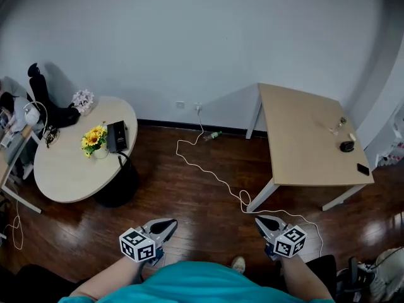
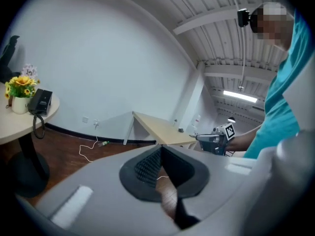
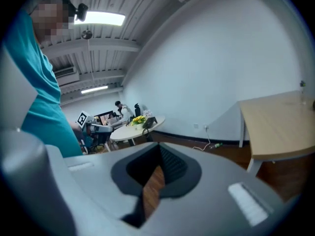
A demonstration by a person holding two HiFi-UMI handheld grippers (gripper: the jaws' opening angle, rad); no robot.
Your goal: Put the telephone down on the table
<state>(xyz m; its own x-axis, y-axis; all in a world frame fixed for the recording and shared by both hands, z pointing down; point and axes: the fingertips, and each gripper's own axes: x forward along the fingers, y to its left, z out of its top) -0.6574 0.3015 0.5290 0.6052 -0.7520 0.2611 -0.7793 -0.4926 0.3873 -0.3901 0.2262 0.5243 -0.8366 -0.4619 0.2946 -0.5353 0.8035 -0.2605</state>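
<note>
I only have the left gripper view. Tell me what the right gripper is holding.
Observer: Nothing; in its own view the right gripper has its jaws together, empty.
Operator: Next, report any loose items.
Observer: The head view shows a small dark round object and a flat black one near the rectangular table's right edge.
Operator: Now tell me who else is around.
Observer: In the right gripper view, someone sits beyond the round table bearing the telephone.
</note>
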